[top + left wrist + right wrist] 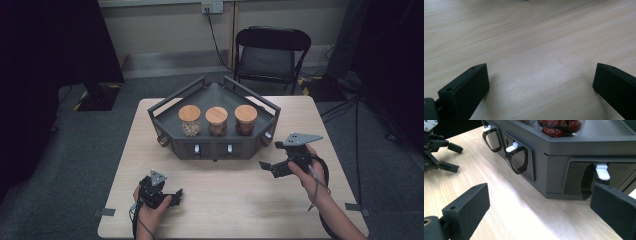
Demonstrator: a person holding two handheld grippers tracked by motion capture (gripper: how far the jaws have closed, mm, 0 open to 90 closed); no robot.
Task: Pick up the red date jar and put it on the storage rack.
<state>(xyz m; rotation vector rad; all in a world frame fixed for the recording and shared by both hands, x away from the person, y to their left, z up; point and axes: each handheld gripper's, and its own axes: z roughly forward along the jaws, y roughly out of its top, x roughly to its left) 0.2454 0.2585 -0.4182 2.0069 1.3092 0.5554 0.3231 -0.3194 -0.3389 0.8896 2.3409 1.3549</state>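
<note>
Listing by size, w/ risks noted per item.

1. Table (220, 200) — light wood top, bare at the near side. Both grippers sit over it. Risk: low; a jaw dragged flat across it could snag on the grain or skid.

2. Rack (215, 145) — dark grey, angled tray w/ rails, centre-back of table. Front wall carries dark scoops hung under white tabs (512, 147); one more tab (603, 172) shows just beyond the right gripper's far jaw. Judged the work's target, since the right gripper faces it. Risk: rack isn't visibly fixed; a push from the side could slide it or rock what stands on top.

3. Three jars (217, 121) — wooden lids, in a row on the rack's top deck: pale contents at left, brown at middle, red fruit at right (559, 127). Risk: upright and close together; a knock to the rack or a high approach could tip one into its neighbour.

4. Right gripper (274, 161) — raised off the table, near the rack's front-right corner, jaws spread wide, holding nothing. Risk: jaw tip already close to the corner panel; closing off-centre may clip the panel edge instead of the tab, or pinch the scoop at a slant & jam it.

5. Left gripper (172, 195) — low over the near-left table, well apart from the rack, jaws parted, empty. Risk: minor; trailing cable could catch if it moves fwd.

6. White tabs — small, slick-looking; prob. slip from a shallow grip.
</note>
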